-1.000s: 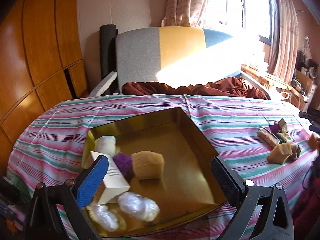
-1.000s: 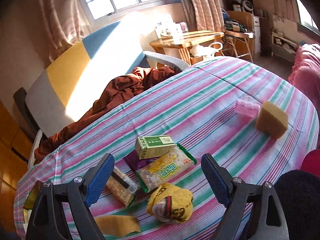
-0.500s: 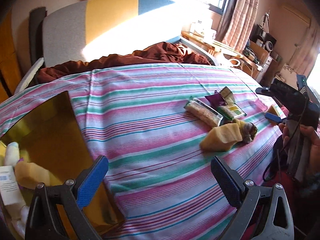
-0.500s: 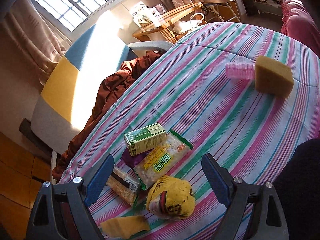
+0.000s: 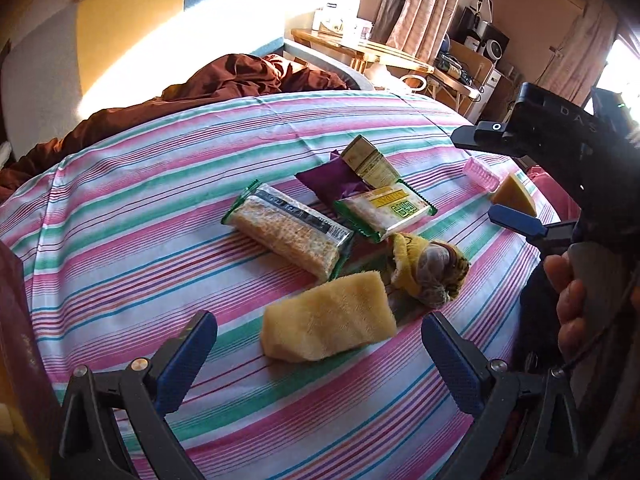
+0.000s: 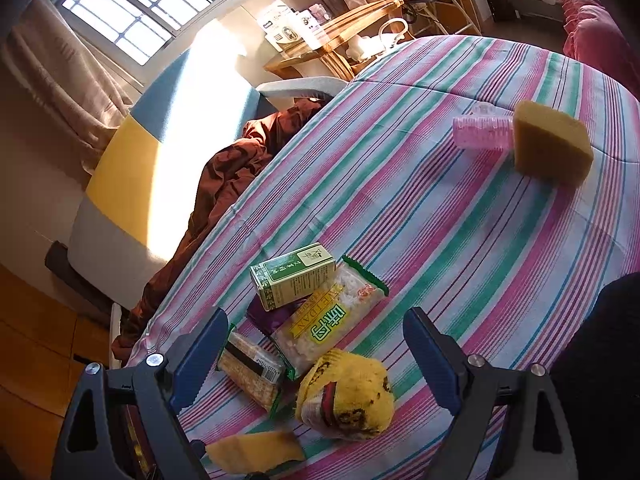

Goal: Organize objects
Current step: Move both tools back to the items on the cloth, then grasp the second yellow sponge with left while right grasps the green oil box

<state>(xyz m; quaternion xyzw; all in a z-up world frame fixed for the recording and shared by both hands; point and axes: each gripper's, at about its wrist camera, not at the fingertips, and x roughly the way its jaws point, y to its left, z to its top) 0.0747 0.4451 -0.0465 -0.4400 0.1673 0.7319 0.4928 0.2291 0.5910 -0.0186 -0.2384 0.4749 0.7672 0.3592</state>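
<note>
A yellow sponge [image 5: 328, 328] [image 6: 256, 454] lies on the striped tablecloth [image 5: 120, 240], just ahead of my open left gripper [image 5: 316, 360], whose fingers hold nothing. Behind it sit a rolled yellow sock [image 5: 428, 272] [image 6: 346, 394], a cracker pack [image 5: 288, 234] [image 6: 252, 372], a green-edged snack pack [image 5: 386, 210] [image 6: 328, 316], a purple wrapper [image 5: 332, 184] and a small green box [image 5: 368, 160] [image 6: 294, 276]. My right gripper [image 6: 312, 356] hovers open above the sock and snack pack. Farther right lie a second sponge [image 6: 552, 146] [image 5: 516, 196] and a pink ridged roller [image 6: 482, 132] [image 5: 480, 172].
A sofa [image 5: 120, 20] with a brown blanket [image 5: 224, 80] stands behind the table. A wooden side table [image 6: 340, 40] with small items is by the window. The right gripper's body and a hand [image 5: 568, 300] fill the left wrist view's right side.
My left gripper swung right from the gold tray to the pile of items, ending over the yellow sponge. The right gripper dipped and rolled slightly, staying open over the same pile.
</note>
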